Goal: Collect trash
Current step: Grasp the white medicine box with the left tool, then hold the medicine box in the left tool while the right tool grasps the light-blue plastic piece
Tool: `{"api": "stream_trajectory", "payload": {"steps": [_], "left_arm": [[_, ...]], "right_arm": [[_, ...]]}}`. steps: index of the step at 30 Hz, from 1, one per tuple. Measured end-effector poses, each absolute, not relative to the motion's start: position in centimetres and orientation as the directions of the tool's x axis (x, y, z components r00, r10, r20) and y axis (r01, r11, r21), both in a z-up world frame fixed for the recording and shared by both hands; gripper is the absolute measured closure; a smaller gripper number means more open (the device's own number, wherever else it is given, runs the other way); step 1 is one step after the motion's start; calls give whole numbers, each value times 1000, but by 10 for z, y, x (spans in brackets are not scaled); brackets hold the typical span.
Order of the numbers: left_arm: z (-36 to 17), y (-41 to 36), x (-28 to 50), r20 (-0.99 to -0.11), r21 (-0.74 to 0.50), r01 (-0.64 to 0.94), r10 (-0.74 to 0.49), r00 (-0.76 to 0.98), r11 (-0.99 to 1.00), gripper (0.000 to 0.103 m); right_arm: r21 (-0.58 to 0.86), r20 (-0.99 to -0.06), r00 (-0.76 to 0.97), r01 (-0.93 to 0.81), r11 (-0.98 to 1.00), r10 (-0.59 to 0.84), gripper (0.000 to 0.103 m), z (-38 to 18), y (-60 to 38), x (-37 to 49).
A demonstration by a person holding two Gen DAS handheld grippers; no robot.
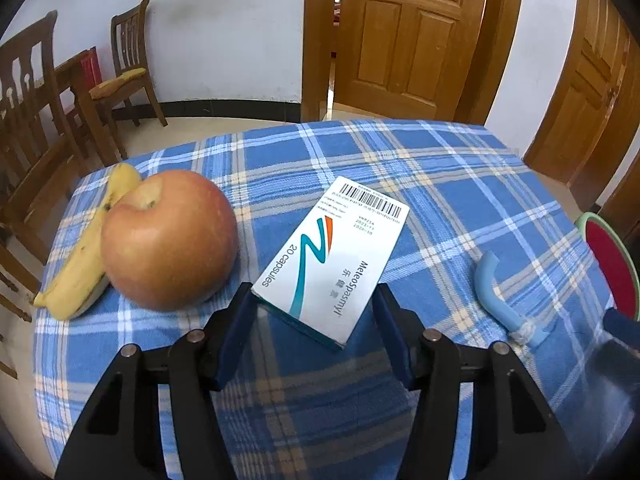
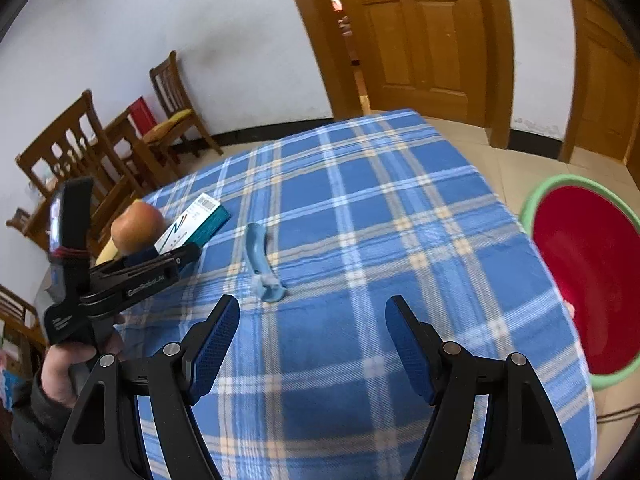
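A white and teal medicine box (image 1: pixel 334 258) lies on the blue plaid tablecloth (image 1: pixel 440 184), also seen in the right wrist view (image 2: pixel 196 222). My left gripper (image 1: pixel 314 300) is open, its fingers on either side of the box's near end without gripping it. A light blue curved plastic piece (image 1: pixel 500 300) lies to the box's right, and shows ahead of my right gripper (image 2: pixel 260 262). My right gripper (image 2: pixel 312 312) is open and empty above the cloth. A red basin with a green rim (image 2: pixel 580 272) stands off the table's right side.
An apple (image 1: pixel 170 240) and a banana (image 1: pixel 86 256) sit left of the box. Wooden chairs (image 1: pixel 128 64) stand by the left wall. Wooden doors (image 1: pixel 408 32) are behind the table.
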State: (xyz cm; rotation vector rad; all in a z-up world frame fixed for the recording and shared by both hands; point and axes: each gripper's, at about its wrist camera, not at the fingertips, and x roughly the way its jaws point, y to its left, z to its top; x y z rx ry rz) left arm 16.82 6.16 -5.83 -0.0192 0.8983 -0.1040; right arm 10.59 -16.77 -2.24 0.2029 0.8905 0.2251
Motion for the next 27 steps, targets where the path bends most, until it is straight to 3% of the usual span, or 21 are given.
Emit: {"api": "stream_trajectory", "payload": {"steps": [10, 17, 21, 22, 27], "left_arm": [[-35, 85, 131, -739, -125, -34, -70, 670, 992, 43], [-26, 84, 116, -710, -127, -50, -55, 702, 991, 43], [-23, 79, 109, -707, -140, -37, -73, 703, 990, 43], [-22, 77, 108, -707, -142, -34, -77, 703, 989, 43], [-17, 69, 99, -700, -153, -19, -95, 708, 988, 43]], "right_arm": [[229, -773, 565, -175, 958, 288, 28, -41, -135, 130], [194, -784, 560, -189, 963, 268, 63, -50, -125, 140], [174, -783, 563, -209, 962, 264, 70, -51, -122, 139], [162, -785, 564, -215, 963, 258, 76, -51, -121, 138], [172, -782, 560, -227, 959, 273, 79, -50, -123, 132]]}}
